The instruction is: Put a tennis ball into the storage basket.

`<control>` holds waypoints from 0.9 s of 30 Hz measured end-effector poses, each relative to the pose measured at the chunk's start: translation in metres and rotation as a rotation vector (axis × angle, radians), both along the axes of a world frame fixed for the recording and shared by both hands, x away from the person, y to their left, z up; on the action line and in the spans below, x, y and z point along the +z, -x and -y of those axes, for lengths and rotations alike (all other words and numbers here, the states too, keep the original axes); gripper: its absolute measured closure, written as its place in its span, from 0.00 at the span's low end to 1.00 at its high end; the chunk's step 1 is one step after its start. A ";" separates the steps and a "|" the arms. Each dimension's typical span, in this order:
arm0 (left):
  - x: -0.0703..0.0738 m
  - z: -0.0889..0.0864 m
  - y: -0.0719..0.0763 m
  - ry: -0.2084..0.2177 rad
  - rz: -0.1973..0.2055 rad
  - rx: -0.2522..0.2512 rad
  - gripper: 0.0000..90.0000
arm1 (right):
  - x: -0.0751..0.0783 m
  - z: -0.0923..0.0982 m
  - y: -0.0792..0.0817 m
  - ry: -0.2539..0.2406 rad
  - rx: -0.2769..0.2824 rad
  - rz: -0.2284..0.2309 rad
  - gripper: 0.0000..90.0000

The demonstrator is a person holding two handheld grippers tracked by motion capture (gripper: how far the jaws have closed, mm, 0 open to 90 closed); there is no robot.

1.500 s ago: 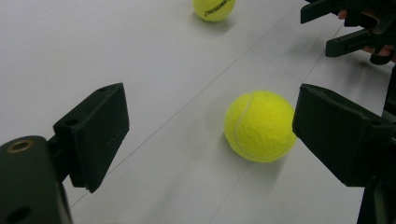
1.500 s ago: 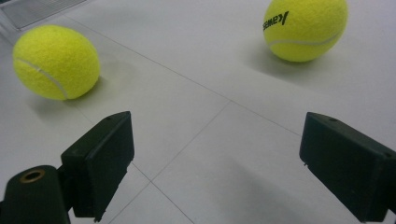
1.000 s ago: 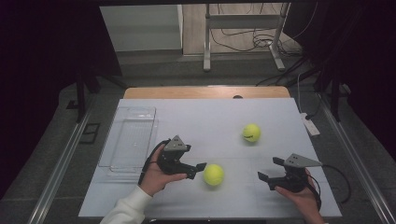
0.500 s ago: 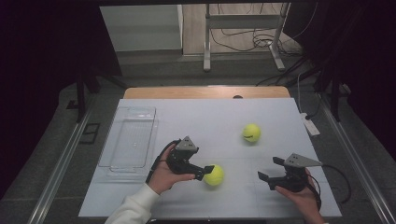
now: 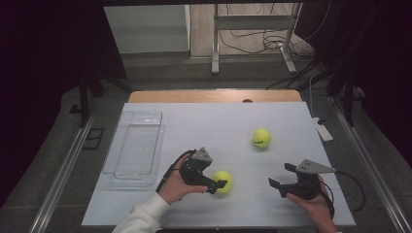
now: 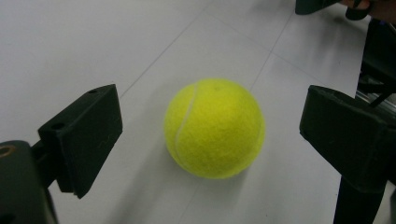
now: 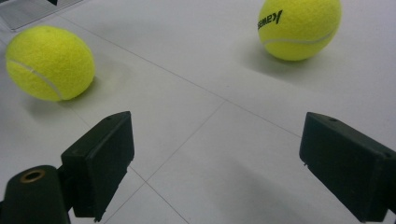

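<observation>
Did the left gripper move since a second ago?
Yes. The left gripper slid right, away from the tray, up to the near ball, jaws opening around it.

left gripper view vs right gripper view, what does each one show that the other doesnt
Left gripper view alone: the left tool with its open jaws on either side of the near tennis ball, not touching it, and at the top right edge a bit of the other hand's tool.

Right gripper view alone: the right tool, open over bare table, the far tennis ball with black lettering, and a corner of the clear tray at top left.

Both: the near tennis ball, seen at upper left in the right gripper view, and the white table with thin seam lines.
</observation>
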State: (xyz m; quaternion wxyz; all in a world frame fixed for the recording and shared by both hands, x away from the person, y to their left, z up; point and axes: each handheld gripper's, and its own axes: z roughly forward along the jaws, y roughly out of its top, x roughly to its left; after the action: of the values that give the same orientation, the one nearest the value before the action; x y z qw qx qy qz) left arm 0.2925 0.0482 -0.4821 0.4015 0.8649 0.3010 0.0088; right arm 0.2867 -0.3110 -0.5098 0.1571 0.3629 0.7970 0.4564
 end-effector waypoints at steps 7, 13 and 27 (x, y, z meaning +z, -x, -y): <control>-0.007 0.006 -0.003 -0.025 -0.030 -0.007 0.07 | 0.000 0.000 0.000 0.001 0.001 -0.001 0.12; -0.013 0.013 -0.005 -0.045 -0.048 -0.016 0.07 | 0.000 0.000 -0.001 0.002 0.002 -0.001 0.12; -0.026 0.028 -0.005 -0.134 -0.062 -0.016 0.12 | -0.001 0.000 -0.001 0.006 0.001 -0.001 0.12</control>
State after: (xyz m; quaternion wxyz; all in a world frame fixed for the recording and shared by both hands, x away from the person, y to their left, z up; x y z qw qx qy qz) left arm 0.2970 0.0197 -0.5082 0.3334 0.8920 0.3052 -0.0010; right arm 0.2875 -0.3105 -0.5106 0.1573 0.3622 0.7988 0.4538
